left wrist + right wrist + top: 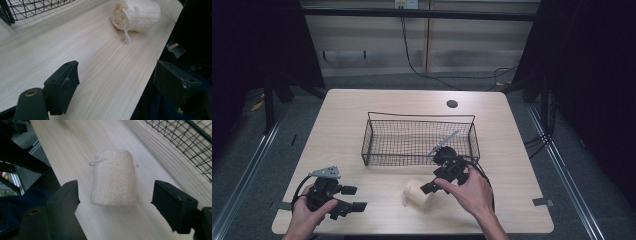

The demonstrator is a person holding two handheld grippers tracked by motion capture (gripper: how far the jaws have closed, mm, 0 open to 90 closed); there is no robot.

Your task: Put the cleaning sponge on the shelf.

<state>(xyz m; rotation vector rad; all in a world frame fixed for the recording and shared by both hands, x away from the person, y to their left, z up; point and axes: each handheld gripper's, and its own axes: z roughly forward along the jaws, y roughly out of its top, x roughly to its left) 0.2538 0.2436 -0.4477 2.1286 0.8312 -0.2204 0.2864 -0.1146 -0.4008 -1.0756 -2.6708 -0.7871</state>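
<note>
Over at the left, left gripper [353, 198] resting low on the table [377, 107], jaws spread wide, gripping nothing. Off to its right, loofah roll [417, 195] lying on its side, sitting between the right gripper [438, 181] jaws, pads wide apart and not touching it. Just beyond that, wire basket [419, 141].

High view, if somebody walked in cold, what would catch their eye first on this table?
Probably the pale loofah sponge, lying on its side near the table's front edge, with the right gripper open just before it, jaws apart on either side and not touching. Behind it, in the middle of the wooden table, stands a black wire basket. The left gripper is open near the front left corner, with nothing between its jaws.
</note>
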